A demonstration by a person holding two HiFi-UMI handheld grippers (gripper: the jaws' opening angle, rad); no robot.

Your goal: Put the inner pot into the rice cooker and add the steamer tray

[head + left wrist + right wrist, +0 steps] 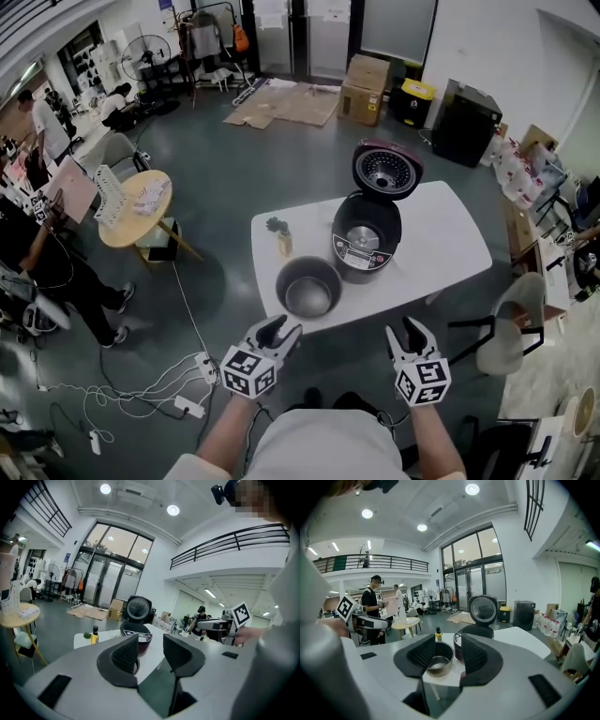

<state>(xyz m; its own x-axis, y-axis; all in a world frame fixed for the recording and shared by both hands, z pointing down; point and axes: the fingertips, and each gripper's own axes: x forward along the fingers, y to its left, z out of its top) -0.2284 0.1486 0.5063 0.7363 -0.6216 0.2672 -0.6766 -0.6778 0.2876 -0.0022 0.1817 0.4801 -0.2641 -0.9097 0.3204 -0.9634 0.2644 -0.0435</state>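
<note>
A grey metal inner pot (308, 287) stands empty near the front edge of the white table (450, 239); in the right gripper view the inner pot (438, 660) shows between the jaws, further off. The dark rice cooker (365, 239) sits mid-table with its lid (387, 171) raised; the rice cooker (137, 634) also shows ahead in the left gripper view. My left gripper (278, 330) and right gripper (410, 334) hover short of the table edge, both open with nothing between the jaws. I see no steamer tray apart from the perforated plate inside the lid.
A small yellow bottle (284, 243) and a tiny plant (276, 225) stand at the table's left. A chair (511, 323) is at the right. A round wooden table (141, 208), floor cables (178, 384) and people are at the left; cardboard boxes (365, 87) lie beyond.
</note>
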